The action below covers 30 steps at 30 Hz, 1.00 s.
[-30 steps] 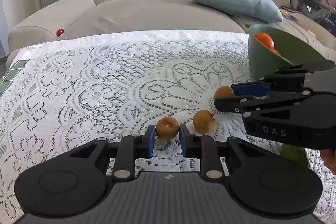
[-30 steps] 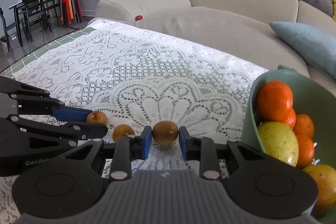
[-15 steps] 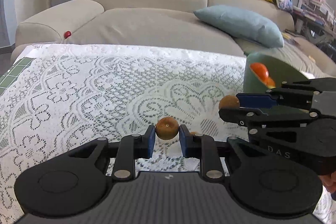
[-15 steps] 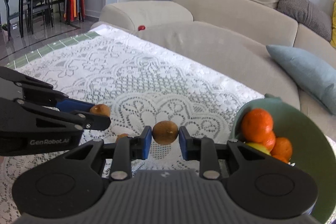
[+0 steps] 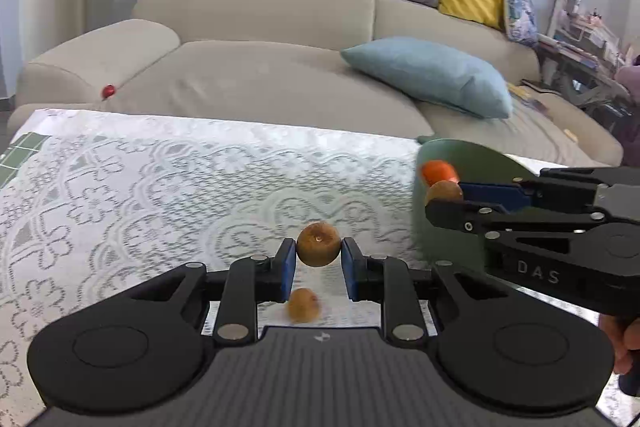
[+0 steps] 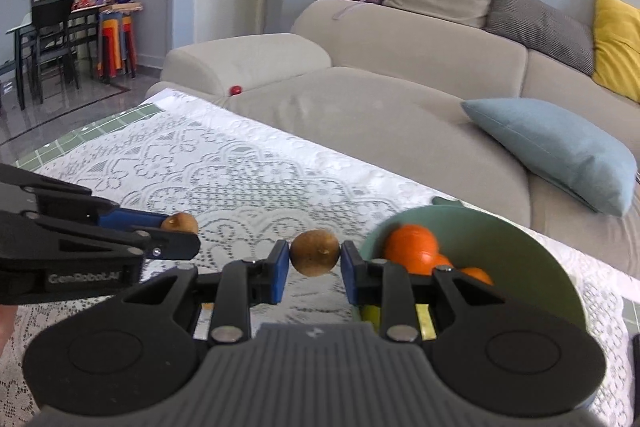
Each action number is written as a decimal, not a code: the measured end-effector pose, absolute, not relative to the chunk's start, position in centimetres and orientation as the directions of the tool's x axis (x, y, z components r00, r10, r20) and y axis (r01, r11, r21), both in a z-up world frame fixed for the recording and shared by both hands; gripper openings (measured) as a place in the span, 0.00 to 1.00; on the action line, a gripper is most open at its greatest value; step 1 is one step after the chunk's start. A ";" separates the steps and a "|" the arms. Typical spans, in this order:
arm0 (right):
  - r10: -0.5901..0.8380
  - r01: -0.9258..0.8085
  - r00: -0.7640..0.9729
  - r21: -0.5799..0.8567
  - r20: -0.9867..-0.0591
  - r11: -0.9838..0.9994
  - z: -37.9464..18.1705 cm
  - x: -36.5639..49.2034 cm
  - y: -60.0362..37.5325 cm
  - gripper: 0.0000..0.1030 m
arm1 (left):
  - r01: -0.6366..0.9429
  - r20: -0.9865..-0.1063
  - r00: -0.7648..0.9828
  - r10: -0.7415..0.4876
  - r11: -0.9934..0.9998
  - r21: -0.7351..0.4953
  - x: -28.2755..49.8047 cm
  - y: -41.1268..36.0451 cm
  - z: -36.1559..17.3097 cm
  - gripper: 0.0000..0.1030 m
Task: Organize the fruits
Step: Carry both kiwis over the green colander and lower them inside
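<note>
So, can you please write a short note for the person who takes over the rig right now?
Left claw: shut on a small brown fruit, held above the lace tablecloth.
Right claw: shut on a second brown fruit, held up beside the green bowl.
On the cloth: a third brown fruit, below the left claw.
In the bowl: oranges and something yellow, mostly hidden.
Done: both fruits are gripped and off the table.
Left: probably put both in the bowl, then fetch the third.
</note>
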State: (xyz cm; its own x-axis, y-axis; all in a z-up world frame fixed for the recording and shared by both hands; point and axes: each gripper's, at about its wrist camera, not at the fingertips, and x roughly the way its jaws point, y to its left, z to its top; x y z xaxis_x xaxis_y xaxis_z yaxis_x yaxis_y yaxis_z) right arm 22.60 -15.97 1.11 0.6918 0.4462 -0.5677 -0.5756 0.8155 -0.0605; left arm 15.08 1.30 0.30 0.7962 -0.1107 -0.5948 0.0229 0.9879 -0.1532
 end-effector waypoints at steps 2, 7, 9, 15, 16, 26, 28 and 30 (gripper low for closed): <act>0.425 -0.552 0.704 -0.062 -0.569 0.832 1.3 22.8 -17.0 0.24 | 0.033 -0.592 0.797 -0.121 0.987 -0.158 15.3 0.6 0.7 0.26; 0.369 -0.497 0.736 -0.084 -0.567 0.864 2.1 23.3 -18.9 0.24 | 0.066 -0.583 0.796 -0.165 0.980 -0.186 16.1 -1.6 1.7 0.26; 0.352 -0.486 0.737 -0.090 -0.577 0.869 2.2 23.7 -19.5 0.24 | 0.077 -0.579 0.796 -0.176 0.979 -0.191 16.6 -2.6 2.1 0.26; 0.274 -0.448 0.742 -0.148 -0.612 0.882 1.6 24.9 -21.5 0.24 | 0.105 -0.582 0.787 -0.203 0.975 -0.198 18.4 -5.5 2.9 0.26; 0.267 -0.443 0.740 -0.150 -0.617 0.884 1.5 25.1 -21.8 0.24 | 0.110 -0.584 0.785 -0.208 0.974 -0.199 18.6 -5.9 2.9 0.26; 0.234 -0.414 0.734 -0.148 -0.637 0.898 0.9 26.5 -23.4 0.24 | 0.156 -0.630 0.732 -0.257 0.965 -0.213 21.8 -9.1 2.2 0.26; 0.231 -0.410 0.730 -0.141 -0.643 0.901 0.7 26.8 -23.5 0.24 | 0.159 -0.639 0.724 -0.260 0.964 -0.211 22.2 -9.5 1.9 0.26; 0.231 -0.411 0.723 -0.137 -0.651 0.901 0.4 27.2 -23.6 0.24 | 0.164 -0.645 0.719 -0.260 0.965 -0.206 22.6 -9.7 1.7 0.26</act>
State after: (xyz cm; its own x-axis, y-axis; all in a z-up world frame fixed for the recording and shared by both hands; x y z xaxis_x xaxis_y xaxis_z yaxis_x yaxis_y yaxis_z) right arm 27.15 -23.63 0.43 0.7235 0.2309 -0.6506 -0.4111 0.9012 -0.1374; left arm 22.63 -9.73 1.65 0.7189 -0.2596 -0.6448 0.1640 0.9648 -0.2057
